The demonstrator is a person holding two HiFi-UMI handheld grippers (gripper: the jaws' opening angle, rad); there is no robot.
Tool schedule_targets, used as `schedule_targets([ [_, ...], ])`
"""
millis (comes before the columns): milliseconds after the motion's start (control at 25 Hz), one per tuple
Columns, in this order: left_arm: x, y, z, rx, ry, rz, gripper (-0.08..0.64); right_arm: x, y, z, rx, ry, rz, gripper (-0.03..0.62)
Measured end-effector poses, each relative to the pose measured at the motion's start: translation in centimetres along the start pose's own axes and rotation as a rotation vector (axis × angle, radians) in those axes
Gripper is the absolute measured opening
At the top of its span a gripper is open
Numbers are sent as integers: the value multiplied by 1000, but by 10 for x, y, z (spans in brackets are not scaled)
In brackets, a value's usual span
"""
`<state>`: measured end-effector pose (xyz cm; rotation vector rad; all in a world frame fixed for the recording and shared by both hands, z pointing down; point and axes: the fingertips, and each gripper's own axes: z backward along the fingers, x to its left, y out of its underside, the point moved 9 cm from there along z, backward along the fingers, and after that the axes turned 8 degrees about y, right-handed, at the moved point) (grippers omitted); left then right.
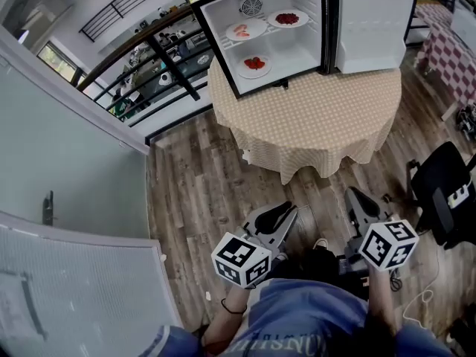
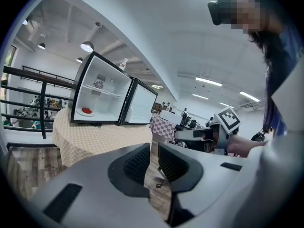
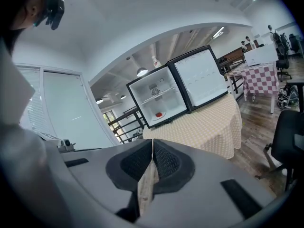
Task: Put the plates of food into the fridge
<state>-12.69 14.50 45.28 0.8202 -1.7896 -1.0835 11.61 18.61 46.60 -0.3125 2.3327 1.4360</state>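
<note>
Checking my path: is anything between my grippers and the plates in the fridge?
Nothing visible. The fridge door is open; only tablecloth and floor lie between the left gripper, the right gripper and the plates.

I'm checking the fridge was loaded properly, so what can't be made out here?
Food on the lower plate, left upper plate and right upper plate: head view, too small; only reddish colour shows.
Both upper plates: gripper views, their shelf, seen from below, hides them.
The table legs: all views, tablecloth covers them.
</note>
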Motion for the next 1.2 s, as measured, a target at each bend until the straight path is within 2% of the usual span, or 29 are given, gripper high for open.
schedule_targets([
  [160,8,4,14,-14,-1,19,64,-7,0,14,-15,81,2,21],
  [320,12,5,20,-36,10,36,64,-4,1,27,-25,114,7,21],
  [760,-12,6,17,-39,98,11,64,17,4,44,-15,126,7,21],
  [1000,-20,6,18,-40,103,1,64,13,9,45,-29,95,32,21],
  [1200,-24,7,21,-38,99,4,64,21,8,51,-14,100,17,21],
])
